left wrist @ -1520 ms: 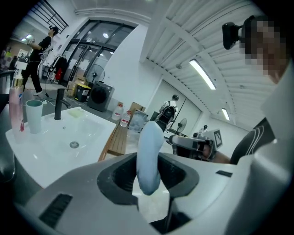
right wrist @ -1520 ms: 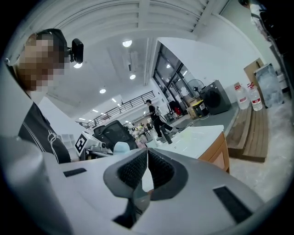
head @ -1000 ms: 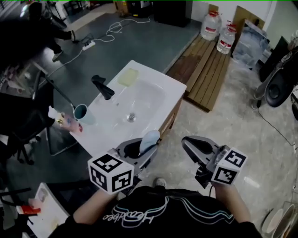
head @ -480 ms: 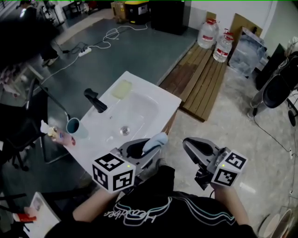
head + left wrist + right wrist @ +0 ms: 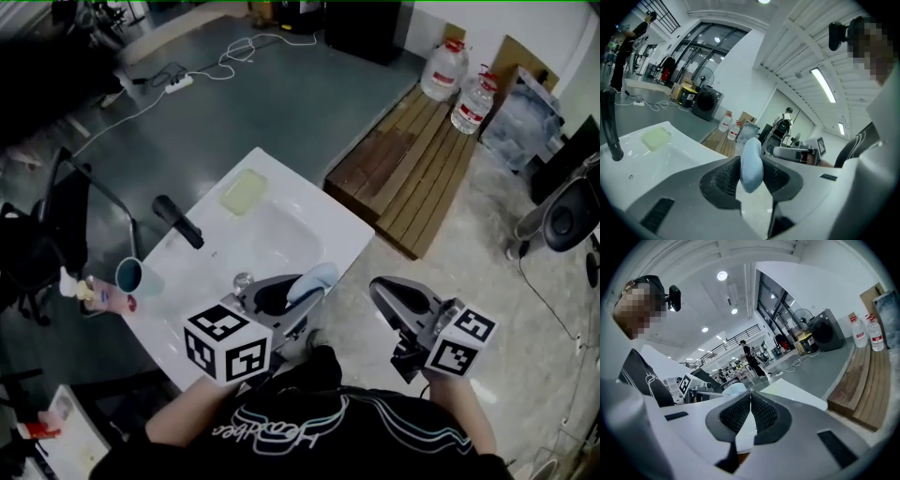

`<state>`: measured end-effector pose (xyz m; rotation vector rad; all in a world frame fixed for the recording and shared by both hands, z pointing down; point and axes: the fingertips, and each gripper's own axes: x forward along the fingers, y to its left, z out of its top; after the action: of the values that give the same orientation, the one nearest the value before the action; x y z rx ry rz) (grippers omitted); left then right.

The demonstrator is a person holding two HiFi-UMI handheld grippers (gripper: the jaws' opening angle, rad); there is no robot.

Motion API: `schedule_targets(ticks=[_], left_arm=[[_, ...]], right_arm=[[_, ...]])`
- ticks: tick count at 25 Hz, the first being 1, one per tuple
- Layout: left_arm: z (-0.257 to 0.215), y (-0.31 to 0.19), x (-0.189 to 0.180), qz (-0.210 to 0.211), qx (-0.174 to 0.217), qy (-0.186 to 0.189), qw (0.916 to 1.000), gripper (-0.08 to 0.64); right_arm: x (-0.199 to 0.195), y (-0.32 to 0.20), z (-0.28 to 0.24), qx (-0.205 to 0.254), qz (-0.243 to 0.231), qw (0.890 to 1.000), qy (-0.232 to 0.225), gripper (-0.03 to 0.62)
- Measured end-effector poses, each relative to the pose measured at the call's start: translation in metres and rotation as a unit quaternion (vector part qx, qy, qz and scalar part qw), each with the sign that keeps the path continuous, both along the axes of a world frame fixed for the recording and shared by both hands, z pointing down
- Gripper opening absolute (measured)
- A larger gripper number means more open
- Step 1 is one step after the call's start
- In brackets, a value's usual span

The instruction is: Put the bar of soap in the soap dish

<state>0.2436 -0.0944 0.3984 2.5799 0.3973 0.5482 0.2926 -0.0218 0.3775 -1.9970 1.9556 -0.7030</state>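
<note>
A pale blue bar of soap [image 5: 314, 279] is pinched upright between the jaws of my left gripper [image 5: 295, 298], which hangs over the near edge of the white sink [image 5: 337, 217]. The left gripper view shows the soap [image 5: 751, 164] clamped between both pads. The pale green soap dish [image 5: 243, 190] lies at the sink's far corner, also in the left gripper view [image 5: 656, 138], well ahead of the soap. My right gripper [image 5: 389, 298] floats to the right of the sink over the floor; its jaws [image 5: 750, 401] are shut with nothing between them.
A black faucet [image 5: 178, 221] stands on the sink's left side, with a teal cup [image 5: 131, 277] and a tube [image 5: 98, 295] near it. A wooden pallet [image 5: 422, 169] with water bottles [image 5: 445, 70] lies beyond the sink. A black chair [image 5: 56, 234] stands at the left.
Both grippers have moved forward together, so the sink now lies closer under the left gripper. The soap stays clamped in the left jaws; the right jaws stay shut.
</note>
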Motion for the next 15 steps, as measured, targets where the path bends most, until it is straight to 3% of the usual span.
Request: schedule_targets(ticks=[10, 15], left_arm=[[0.018, -0.086, 0.056, -0.091, -0.018, -0.011, 0.9957, 0.140], [0.019, -0.113, 0.064, -0.120, 0.001, 0.002, 0.9928, 0.140]], right_arm=[[0.070, -0.080, 0.022, -0.035, -0.070, 0.997, -0.014, 0.029], [0.083, -0.106, 0.026, -0.042, -0.093, 0.995, -0.010, 0.029]])
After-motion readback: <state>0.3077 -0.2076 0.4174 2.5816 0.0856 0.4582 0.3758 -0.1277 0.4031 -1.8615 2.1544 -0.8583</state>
